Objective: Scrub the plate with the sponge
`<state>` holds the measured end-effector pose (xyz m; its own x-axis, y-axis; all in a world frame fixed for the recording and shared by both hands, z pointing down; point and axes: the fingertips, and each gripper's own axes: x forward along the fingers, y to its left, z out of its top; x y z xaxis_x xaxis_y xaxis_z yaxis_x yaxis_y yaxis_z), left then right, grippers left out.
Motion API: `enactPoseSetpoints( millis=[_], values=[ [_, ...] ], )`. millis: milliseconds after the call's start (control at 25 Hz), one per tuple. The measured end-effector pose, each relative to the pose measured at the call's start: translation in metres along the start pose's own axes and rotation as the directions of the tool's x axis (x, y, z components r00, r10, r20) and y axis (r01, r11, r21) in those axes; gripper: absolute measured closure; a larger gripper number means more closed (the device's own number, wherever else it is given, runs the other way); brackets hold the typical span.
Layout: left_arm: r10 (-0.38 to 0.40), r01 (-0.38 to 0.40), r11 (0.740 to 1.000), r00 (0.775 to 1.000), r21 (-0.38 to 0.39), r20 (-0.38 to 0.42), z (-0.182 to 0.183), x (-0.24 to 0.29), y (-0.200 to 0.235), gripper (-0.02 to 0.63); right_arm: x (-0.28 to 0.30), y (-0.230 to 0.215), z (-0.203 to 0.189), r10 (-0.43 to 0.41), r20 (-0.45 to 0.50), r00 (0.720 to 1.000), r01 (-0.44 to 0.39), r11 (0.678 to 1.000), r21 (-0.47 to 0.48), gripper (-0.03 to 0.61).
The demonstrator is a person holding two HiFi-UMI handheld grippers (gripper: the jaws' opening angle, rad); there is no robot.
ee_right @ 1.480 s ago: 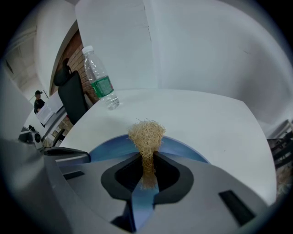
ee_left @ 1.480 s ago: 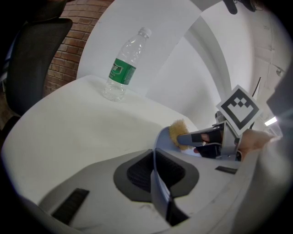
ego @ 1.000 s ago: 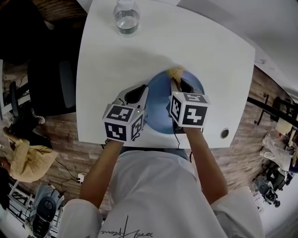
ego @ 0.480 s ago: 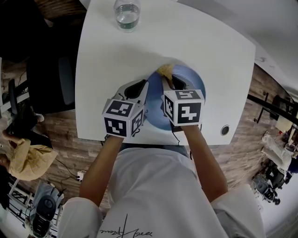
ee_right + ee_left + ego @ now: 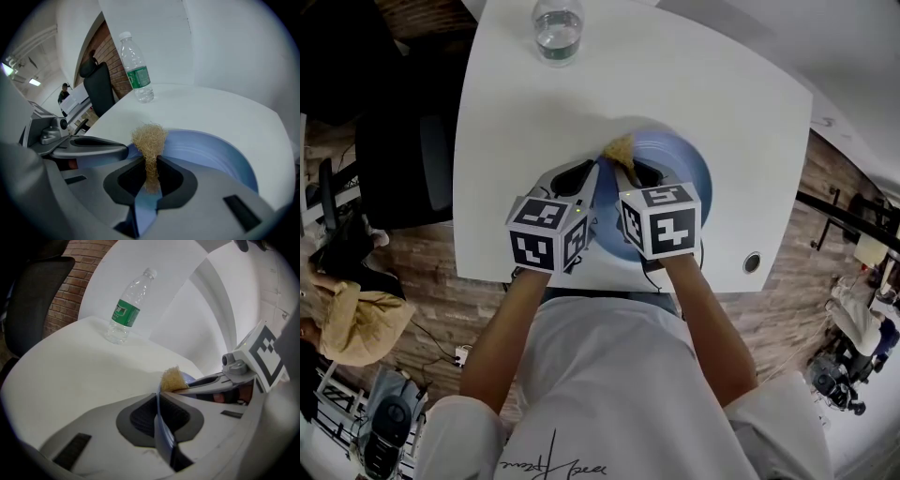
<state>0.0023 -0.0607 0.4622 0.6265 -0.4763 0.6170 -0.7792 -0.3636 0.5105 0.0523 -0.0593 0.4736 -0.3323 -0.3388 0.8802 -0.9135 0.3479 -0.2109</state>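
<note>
Round blue plate (image 5: 690,176) rim clamped in left gripper (image 5: 157,399) jaws to steady it; right gripper (image 5: 150,164) jaws pinch tan fibrous sponge (image 5: 148,137) for scrubbing.

One plate (image 5: 689,169), one sponge (image 5: 620,147), one bottle (image 5: 555,33)

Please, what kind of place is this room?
Probably an office or a workshop, not a kitchen: a white table, a black office chair beside it, and cables on the wood-look floor.
</note>
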Motion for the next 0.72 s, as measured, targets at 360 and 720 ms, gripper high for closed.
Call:
enactPoseSetpoints(
  millis=[360, 720],
  values=[
    [0.012, -0.012, 1.0, 1.0, -0.012, 0.012, -0.001, 0.002, -0.001, 0.589, -0.003, 0.012, -0.014, 0.06, -0.013, 0.998, -0.059, 0.997, 0.059, 0.532],
    [0.018, -0.017, 0.999, 1.0, -0.036, 0.023, -0.001, 0.0, -0.003, 0.589, -0.006, 0.024, -0.027, 0.172, -0.017, 0.985, -0.165, 0.963, 0.213, 0.532]
  ],
)
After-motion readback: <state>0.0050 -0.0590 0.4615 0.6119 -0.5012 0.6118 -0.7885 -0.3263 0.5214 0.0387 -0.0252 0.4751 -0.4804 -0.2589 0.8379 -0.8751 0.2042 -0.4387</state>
